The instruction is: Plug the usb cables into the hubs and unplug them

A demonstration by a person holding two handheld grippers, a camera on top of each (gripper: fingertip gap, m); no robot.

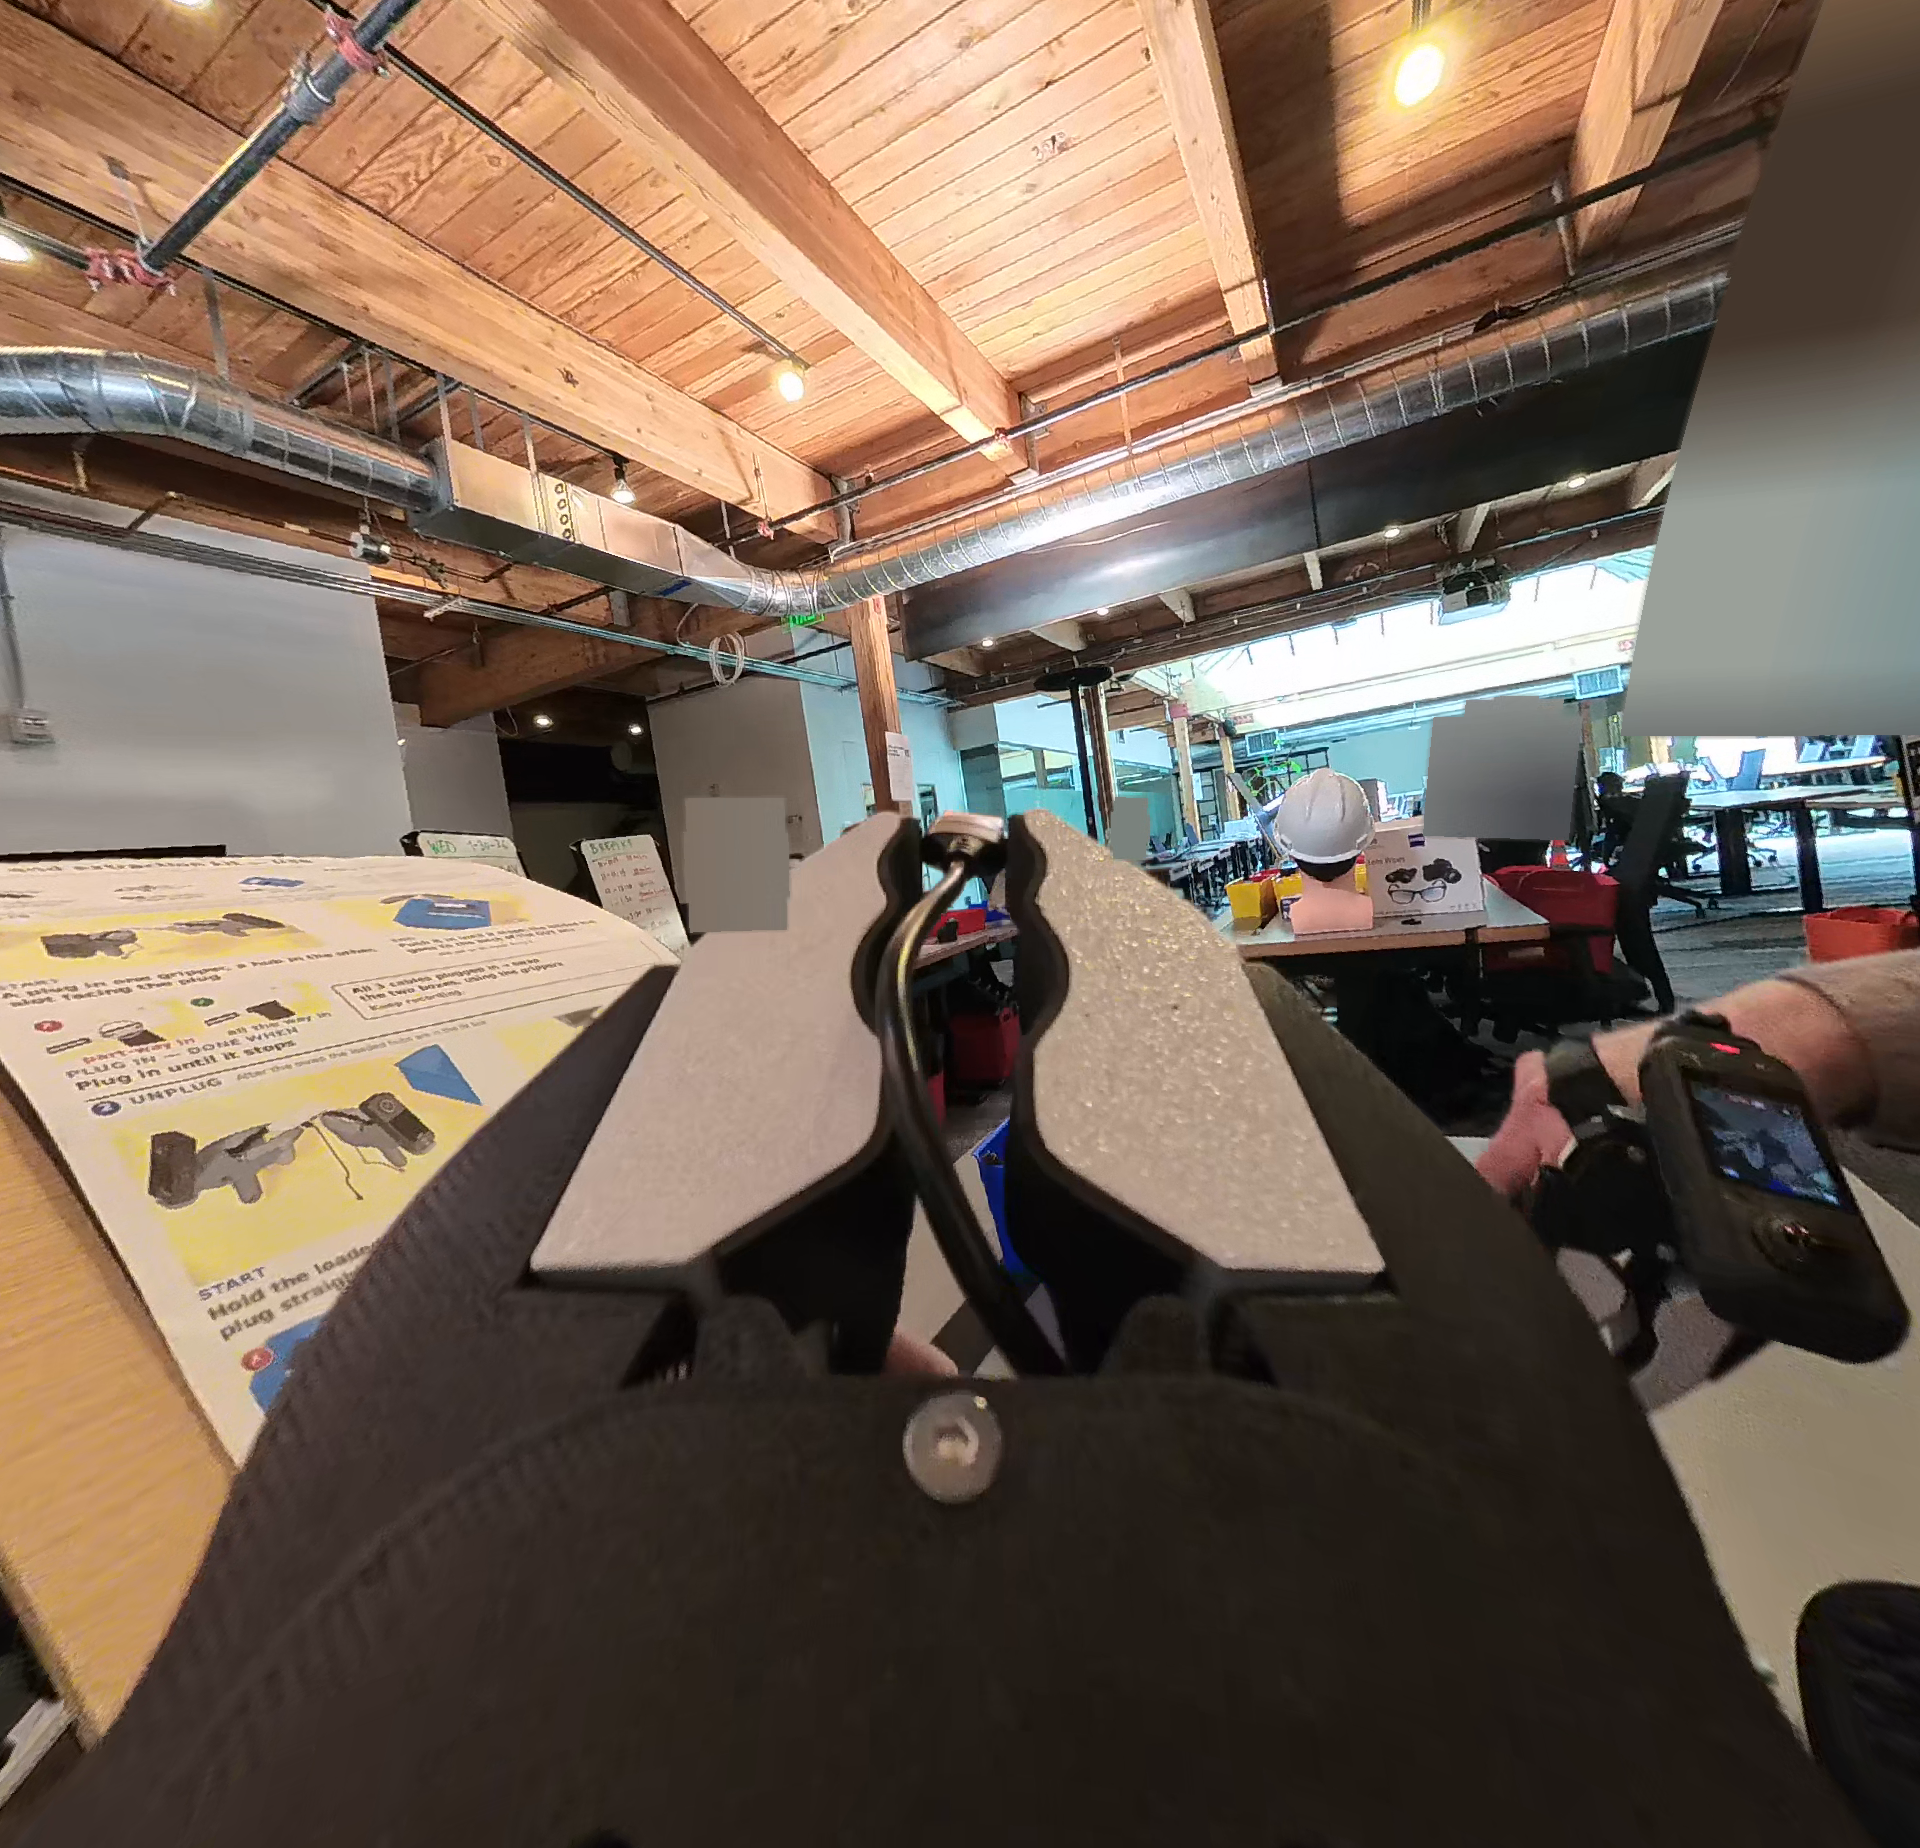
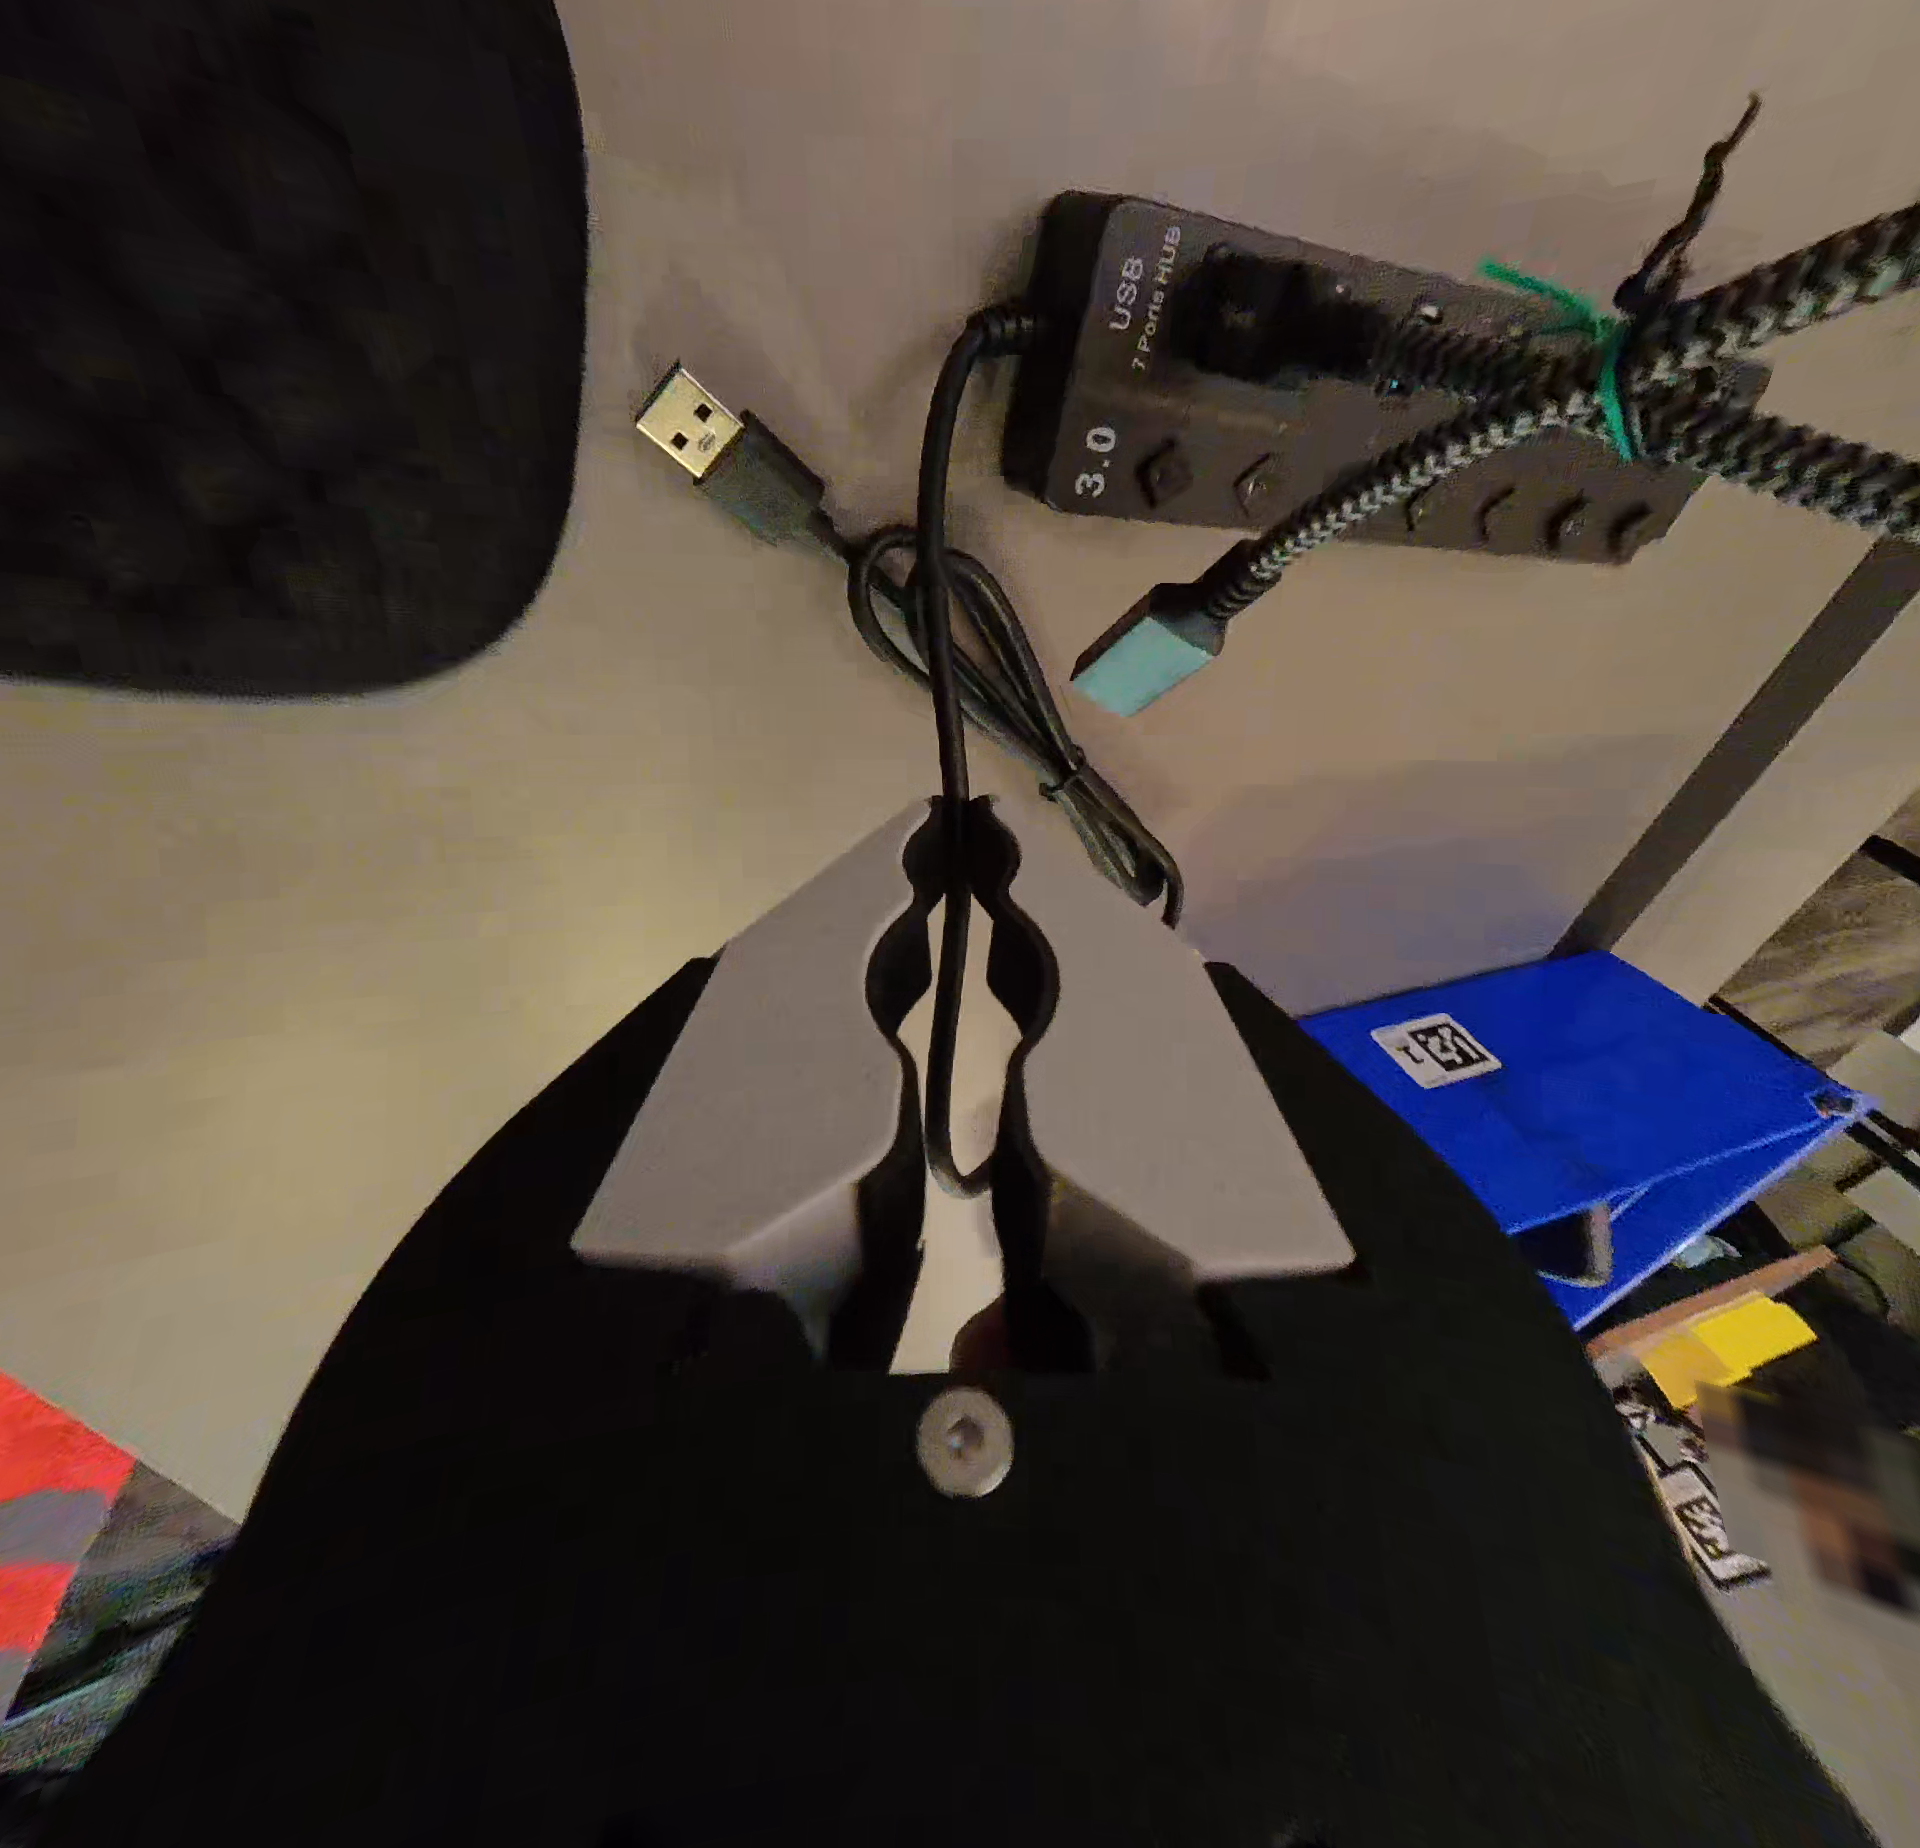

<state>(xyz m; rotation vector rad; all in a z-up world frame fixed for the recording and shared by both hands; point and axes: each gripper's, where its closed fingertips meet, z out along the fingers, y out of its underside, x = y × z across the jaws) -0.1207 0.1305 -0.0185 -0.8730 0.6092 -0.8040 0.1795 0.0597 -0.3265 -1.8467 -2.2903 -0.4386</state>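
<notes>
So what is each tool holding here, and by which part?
Left tool: a thin black cable's plug end, pinched just behind the metal connector. Right tool: the black hub's thin black lead, gripped mid-length.

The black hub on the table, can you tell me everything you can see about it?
The hub is a long black box, plastic by the look of it, lying flat on the pale table in the right wrist view. Small square buttons run in a row along its near side, with white writing on top. A thin black cable leaves its left end and runs into the shut right gripper. Braided cables, bound with a green tie, lie across its right half, hiding that part.
</notes>
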